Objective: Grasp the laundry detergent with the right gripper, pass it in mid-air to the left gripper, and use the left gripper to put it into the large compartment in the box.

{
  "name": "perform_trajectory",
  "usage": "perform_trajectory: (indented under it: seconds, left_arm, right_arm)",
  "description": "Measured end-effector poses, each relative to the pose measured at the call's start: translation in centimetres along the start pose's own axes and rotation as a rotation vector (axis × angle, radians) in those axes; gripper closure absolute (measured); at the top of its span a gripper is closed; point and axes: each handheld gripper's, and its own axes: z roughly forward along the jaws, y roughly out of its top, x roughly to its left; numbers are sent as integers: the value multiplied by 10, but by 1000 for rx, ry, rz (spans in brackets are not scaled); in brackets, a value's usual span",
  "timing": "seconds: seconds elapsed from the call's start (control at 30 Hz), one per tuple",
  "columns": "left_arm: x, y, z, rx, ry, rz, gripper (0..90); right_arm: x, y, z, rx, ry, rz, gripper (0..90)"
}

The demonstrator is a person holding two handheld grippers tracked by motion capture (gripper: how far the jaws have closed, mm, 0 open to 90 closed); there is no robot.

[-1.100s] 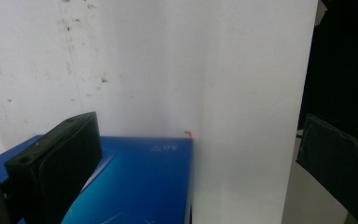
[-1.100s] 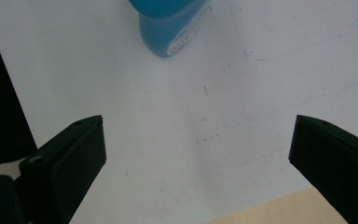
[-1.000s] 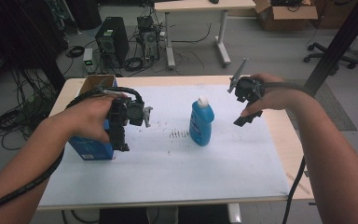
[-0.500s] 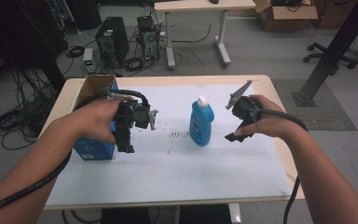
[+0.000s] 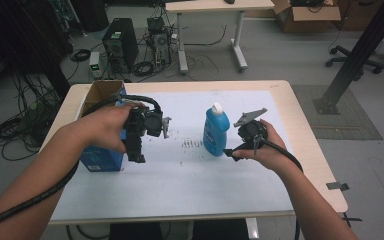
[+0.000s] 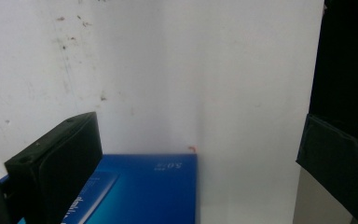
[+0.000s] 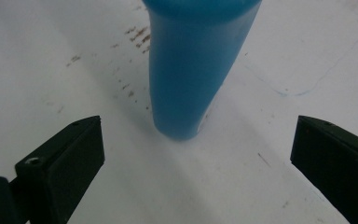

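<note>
Blue bottle (image 5: 216, 131): upright on worktop (image 5: 180, 185), long axis vertical, just left of right claw (image 5: 232, 152), released. Left claw (image 5: 137, 150), released, over blue box (image 5: 100, 157).

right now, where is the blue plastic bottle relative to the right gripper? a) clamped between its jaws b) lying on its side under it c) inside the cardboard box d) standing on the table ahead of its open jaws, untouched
d: in the right gripper view the blue plastic bottle with a white cap stands upright on the white table cover, ahead of the right gripper, whose jaws are spread wide and touch nothing.
</note>
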Motion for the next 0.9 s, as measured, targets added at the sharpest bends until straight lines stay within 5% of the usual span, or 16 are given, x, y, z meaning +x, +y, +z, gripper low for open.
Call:
perform_trajectory:
  seconds: [0.23, 0.4, 0.6, 0.9]
  left_arm:
    - [1, -1, 1, 7, -5, 3, 2]
    - [1, -2, 3, 14, -10, 1, 2]
    - [1, -3, 5, 20, -14, 3, 2]
    - [3, -2, 4, 25, -6, 3, 2]
  right_arm:
    - [10, -4, 15, -96, -35, 59, 15]
    - [17, -4, 23, -119, -60, 45, 14]
    - [16, -7, 29, -175, -113, 80, 11]
    - [14, -13, 35, -248, -134, 146, 14]
